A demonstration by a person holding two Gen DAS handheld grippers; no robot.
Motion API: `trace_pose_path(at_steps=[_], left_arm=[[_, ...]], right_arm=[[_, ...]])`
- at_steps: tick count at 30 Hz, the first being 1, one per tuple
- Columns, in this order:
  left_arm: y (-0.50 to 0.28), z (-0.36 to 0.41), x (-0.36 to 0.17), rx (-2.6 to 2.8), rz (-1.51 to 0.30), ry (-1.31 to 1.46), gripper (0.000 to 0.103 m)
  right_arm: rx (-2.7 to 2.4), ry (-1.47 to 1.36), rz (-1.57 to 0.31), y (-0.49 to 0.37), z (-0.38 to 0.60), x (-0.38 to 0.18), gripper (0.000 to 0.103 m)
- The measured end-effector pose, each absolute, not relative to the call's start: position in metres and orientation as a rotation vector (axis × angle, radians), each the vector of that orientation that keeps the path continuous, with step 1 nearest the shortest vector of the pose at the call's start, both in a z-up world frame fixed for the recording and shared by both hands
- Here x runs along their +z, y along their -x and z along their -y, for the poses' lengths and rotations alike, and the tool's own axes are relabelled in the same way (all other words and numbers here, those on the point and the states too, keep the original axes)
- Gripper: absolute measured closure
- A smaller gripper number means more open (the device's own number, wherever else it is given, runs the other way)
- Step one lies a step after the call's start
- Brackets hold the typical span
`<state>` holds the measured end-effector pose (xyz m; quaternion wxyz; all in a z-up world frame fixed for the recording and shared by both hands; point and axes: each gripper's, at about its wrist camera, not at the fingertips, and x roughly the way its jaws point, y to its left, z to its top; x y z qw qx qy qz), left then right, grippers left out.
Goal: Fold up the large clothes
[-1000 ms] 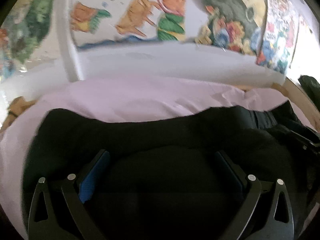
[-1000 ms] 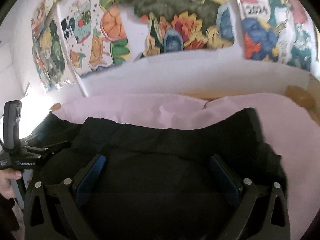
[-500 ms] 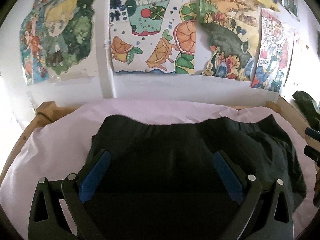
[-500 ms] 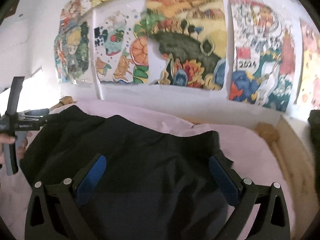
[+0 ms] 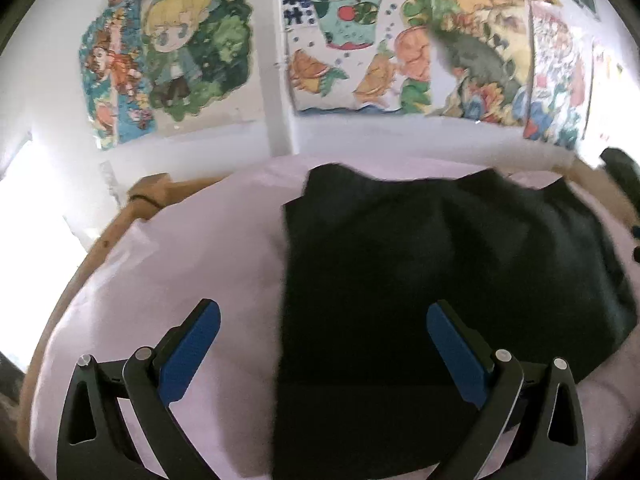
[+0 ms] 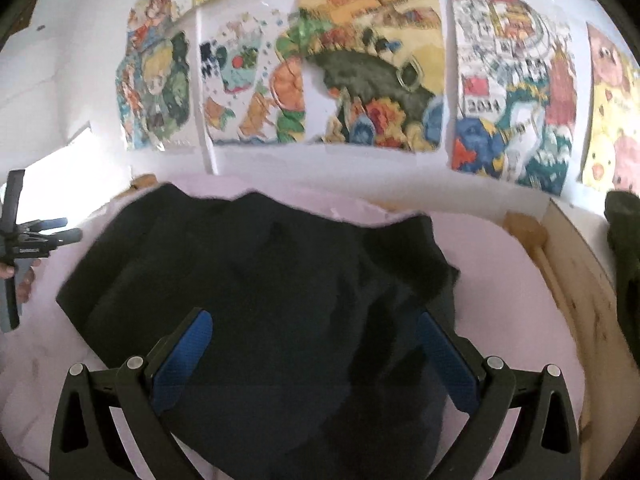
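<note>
Both claws hang spread wide and empty above the bed: the left claw [image 5: 322, 344] straddles the garment's left edge, one blue pad over sheet, the other over cloth, and the right claw [image 6: 312, 350] sits squarely over dark fabric with nothing pinched between its pads. That stance reads as a pause to choose the next fold line, not a carry.

Largest first, the sheet [image 5: 192, 264] is a pale lilac surface filling the wooden frame [image 5: 120, 216], giving a flat, soft place to work. On it lies the garment [image 6: 260, 272], black, spread across the middle and reaching toward 12 o'clock in the right view. Its left side looks straight and doubled, which suggests a fold is already made there. Its side at 3 o'clock is rumpled and bunched, so that part probably needs smoothing or tucking next.

Behind, at 12 o'clock, posters [image 6: 368, 76] cover the white wall. At 9 o'clock in the right view, the left tool is visible, held clear of the cloth.
</note>
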<state>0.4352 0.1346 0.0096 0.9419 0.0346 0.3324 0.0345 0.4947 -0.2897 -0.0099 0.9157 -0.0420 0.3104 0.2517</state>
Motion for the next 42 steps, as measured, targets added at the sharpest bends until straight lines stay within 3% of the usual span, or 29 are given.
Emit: trace_pose_path(at_steps=[16, 34, 42], left_arm=[[-0.459, -0.177, -0.043, -0.091, -0.847, 0.099, 0.001], [-0.493, -0.209, -0.073, -0.349, -1.039, 0.280, 0.001], [-0.491, -0.203, -0.080, -0.393, -1.046, 0.249, 0.001]], right_arm=[[0.450, -0.178, -0.807, -0.529, 0.372, -0.070, 0.000], [0.626, -0.257, -0.996, -0.558, 0.359, -0.115, 0.000], [0.637, -0.258, -0.988, -0.556, 0.359, -0.121, 0.000]])
